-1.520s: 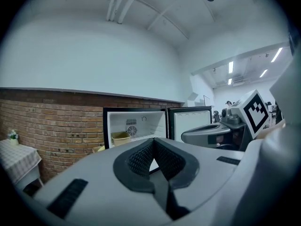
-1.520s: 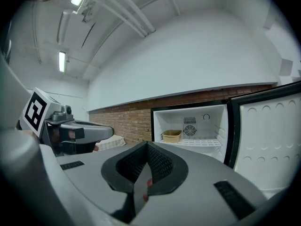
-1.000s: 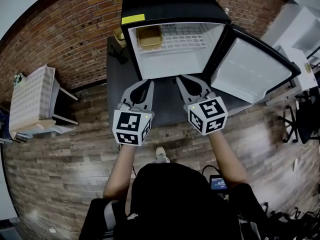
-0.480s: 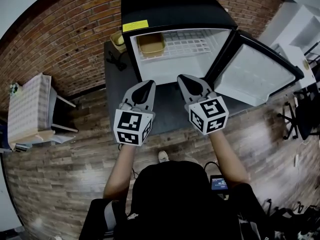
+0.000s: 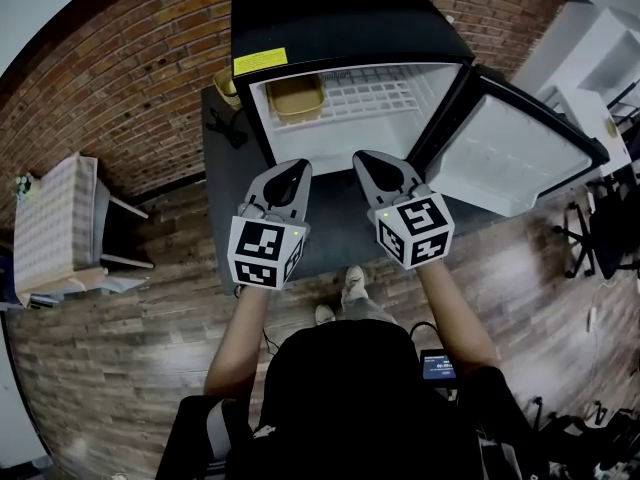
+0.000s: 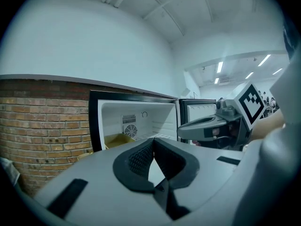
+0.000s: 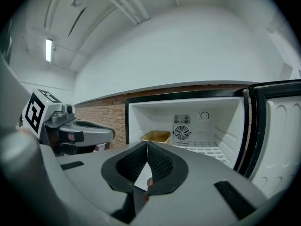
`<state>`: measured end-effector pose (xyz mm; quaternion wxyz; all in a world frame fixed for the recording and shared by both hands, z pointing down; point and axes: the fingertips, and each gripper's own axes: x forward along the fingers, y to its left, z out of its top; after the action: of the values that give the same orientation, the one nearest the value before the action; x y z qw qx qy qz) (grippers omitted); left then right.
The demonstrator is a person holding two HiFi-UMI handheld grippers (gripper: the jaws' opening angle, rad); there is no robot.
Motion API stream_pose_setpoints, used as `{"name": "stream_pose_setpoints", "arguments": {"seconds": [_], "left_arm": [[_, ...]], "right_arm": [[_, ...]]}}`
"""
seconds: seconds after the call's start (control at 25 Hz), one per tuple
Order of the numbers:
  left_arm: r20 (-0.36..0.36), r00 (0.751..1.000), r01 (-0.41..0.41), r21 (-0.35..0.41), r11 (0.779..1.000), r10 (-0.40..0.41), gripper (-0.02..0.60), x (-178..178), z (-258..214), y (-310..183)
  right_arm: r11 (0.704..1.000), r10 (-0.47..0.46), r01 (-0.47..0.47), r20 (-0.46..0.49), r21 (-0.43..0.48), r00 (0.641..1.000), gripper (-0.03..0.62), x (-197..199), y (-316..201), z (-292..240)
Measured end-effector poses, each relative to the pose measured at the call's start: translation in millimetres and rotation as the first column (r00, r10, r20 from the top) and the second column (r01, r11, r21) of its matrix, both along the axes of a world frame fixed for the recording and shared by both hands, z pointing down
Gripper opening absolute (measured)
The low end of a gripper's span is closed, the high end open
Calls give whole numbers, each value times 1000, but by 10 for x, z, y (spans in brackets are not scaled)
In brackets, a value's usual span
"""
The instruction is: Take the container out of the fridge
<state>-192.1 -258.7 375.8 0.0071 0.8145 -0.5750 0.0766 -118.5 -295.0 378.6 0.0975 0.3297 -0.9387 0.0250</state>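
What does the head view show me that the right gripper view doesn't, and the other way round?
Only the head view: the person's forearms, the wood floor, the yellow label on the fridge's black top, and the marker cube on the right gripper.
Only the right gripper view: the round fan and dial on the fridge's back wall, plus a ceiling light.
Both: the open fridge, the yellow container on its wire shelf at the left, the brick wall, and the left gripper, jaws together.

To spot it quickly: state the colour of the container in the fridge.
The container is yellowish tan; head view shows it best.
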Motion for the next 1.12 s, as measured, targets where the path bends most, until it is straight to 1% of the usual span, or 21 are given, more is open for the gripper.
{"name": "stream_pose_setpoints", "arguments": {"seconds": [0.16, 0.32, 0.6, 0.76, 0.96, 1.04, 1.12], "left_arm": [[14, 1000, 17, 11, 1000, -17, 15, -11, -39, -187], [50, 999, 17, -1, 1000, -17, 15, -10, -16, -408], [167, 986, 21, -62, 998, -10, 15, 7, 163, -792], [220, 975, 32, -60, 998, -18, 15, -7, 204, -985], [303, 953, 50, -99, 994, -17, 15, -25, 391, -1190], [356, 934, 52, -104, 993, -12, 15, -29, 415, -1259], [413, 911, 57, -103, 993, -10, 15, -40, 431, -1319]], "right_arm": [[1000, -10, 10, 6, -6, 1000, 40, 13, -192, -9], [1000, -22, 22, 12, -12, 1000, 40, 13, -388, -5], [998, -58, 58, 2, -20, 998, 41, -24, -678, 70], [997, -68, 68, -9, -25, 998, 40, -26, -852, 111], [996, -82, 81, -12, -33, 997, 41, -45, -1022, 162], [995, -89, 88, -18, -38, 996, 41, -70, -1077, 193], [995, -97, 95, -25, -43, 995, 41, -97, -1128, 225]]}}
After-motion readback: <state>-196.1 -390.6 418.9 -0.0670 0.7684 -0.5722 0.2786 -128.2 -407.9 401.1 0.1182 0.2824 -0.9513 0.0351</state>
